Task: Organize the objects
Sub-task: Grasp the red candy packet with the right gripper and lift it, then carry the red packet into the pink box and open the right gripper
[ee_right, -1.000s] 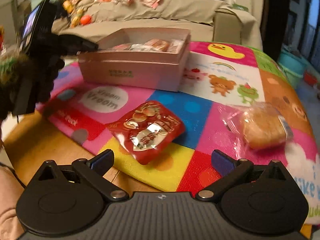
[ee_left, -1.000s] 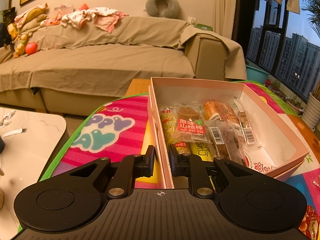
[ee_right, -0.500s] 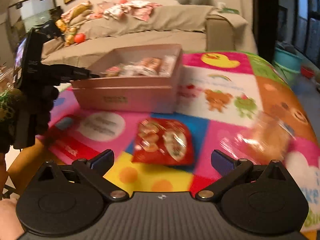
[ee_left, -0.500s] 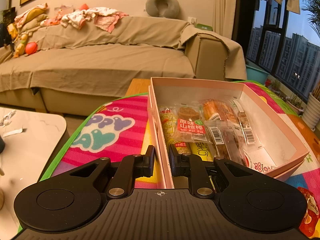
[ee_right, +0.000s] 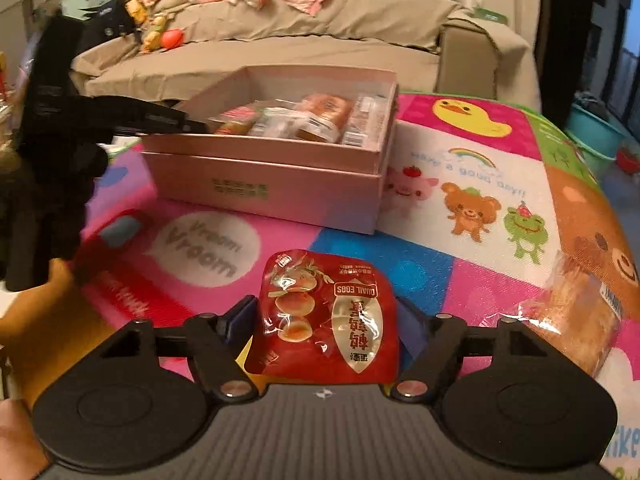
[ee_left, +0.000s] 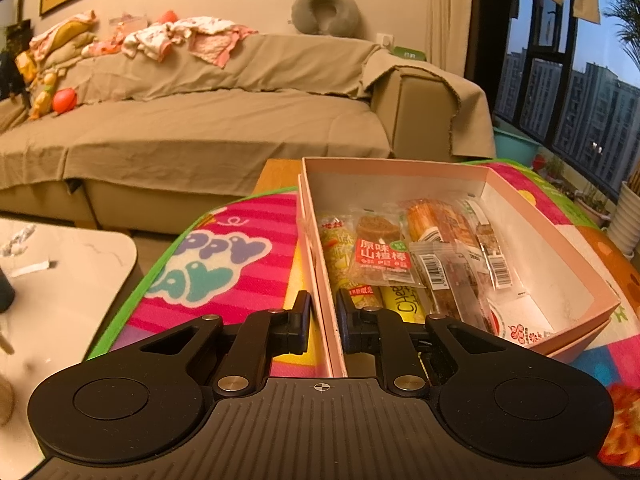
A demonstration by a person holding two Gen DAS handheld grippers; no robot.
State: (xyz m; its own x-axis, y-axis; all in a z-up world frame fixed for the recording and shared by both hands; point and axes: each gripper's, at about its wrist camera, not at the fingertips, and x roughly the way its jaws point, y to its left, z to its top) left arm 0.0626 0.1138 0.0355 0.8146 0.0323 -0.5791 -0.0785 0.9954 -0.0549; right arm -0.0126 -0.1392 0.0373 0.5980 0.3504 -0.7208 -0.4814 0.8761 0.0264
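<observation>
The right gripper (ee_right: 326, 318) hangs low over the mat (ee_right: 420, 276), its jaws closing with the red packet (ee_right: 326, 316) of quail eggs between them; the pads look just short of the packet's edges, though blur makes contact hard to judge. The packet lies flat on the mat, near side of the box (ee_right: 276, 184). To the packet's right, well apart from it, lies a clear-wrapped bread (ee_right: 580, 320).

The left gripper (ee_left: 323, 320) is clamped on the box's near-left wall (ee_left: 326, 312), one jaw outside, one inside. In the right wrist view it (ee_right: 160, 118) reaches in from the left to that same corner.

The box is pink, open-topped, and stands on the mat beyond the packet. Inside it, wrapped snacks (ee_left: 400, 256) lie side by side against the gripped wall, leaving the right part of the floor bare.

Beyond the box stands a sofa (ee_left: 224, 136) under a tan cover, with clothes (ee_left: 180, 38) heaped on its back.
</observation>
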